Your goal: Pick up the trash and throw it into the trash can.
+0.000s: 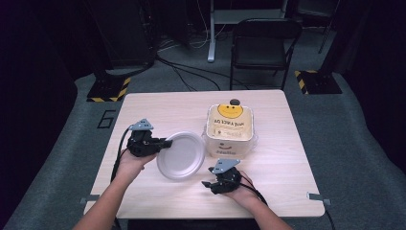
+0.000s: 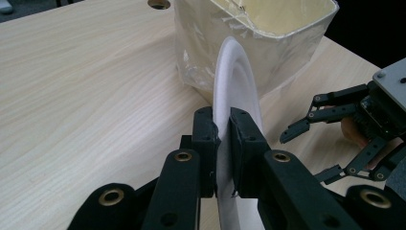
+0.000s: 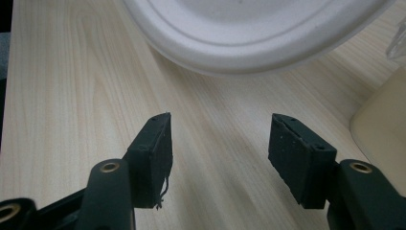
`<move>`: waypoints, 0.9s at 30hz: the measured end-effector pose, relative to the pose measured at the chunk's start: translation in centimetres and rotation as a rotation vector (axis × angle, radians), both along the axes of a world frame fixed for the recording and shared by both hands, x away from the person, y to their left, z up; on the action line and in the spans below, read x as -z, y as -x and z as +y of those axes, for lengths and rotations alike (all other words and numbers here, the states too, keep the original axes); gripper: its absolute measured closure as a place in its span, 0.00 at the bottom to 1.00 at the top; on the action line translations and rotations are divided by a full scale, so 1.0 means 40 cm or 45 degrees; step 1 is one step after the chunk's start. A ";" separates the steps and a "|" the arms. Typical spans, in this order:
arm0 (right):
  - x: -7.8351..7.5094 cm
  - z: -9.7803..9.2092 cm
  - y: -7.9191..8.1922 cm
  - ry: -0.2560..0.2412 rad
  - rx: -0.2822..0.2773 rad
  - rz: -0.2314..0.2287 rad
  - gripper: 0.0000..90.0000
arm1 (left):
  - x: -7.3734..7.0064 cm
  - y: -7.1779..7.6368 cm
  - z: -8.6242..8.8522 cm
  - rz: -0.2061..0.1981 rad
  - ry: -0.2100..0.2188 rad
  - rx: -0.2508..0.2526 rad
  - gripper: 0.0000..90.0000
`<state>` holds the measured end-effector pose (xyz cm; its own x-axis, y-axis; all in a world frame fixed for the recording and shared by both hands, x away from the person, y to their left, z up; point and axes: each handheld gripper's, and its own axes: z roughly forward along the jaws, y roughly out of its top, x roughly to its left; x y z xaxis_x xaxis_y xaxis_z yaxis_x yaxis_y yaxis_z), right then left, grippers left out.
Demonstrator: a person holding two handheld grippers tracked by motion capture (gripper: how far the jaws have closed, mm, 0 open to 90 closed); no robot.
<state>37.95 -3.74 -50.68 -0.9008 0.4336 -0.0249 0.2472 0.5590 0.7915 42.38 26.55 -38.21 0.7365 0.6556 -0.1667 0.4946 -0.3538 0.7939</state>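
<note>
A white paper plate [image 1: 182, 155] is held above the wooden table [image 1: 158, 108], tilted up on its rim. My left gripper [image 1: 163, 143] is shut on the plate's left rim [image 2: 230, 91], its jaws pinching it edge-on. To the right stands a cream tub [image 1: 230, 130] wrapped in clear plastic, with a yellow smiley face on its lid. My right gripper [image 1: 207, 183] is open just below the plate, jaws spread wide with nothing between them [image 3: 218, 143]. The plate's underside [image 3: 249, 33] hangs ahead of those jaws.
A small dark round object [image 1: 234, 101] lies just behind the tub. A black folding chair [image 1: 263, 45] stands beyond the table's far edge. The tub's plastic-wrapped wall [image 2: 253, 43] rises close behind the plate. Bare wood stretches left of the plate.
</note>
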 end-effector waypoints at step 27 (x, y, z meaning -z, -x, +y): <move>-0.001 -0.003 0.000 0.001 -0.002 -0.014 0.44 | -0.141 -0.051 -0.015 -0.073 -0.057 -0.078 0.91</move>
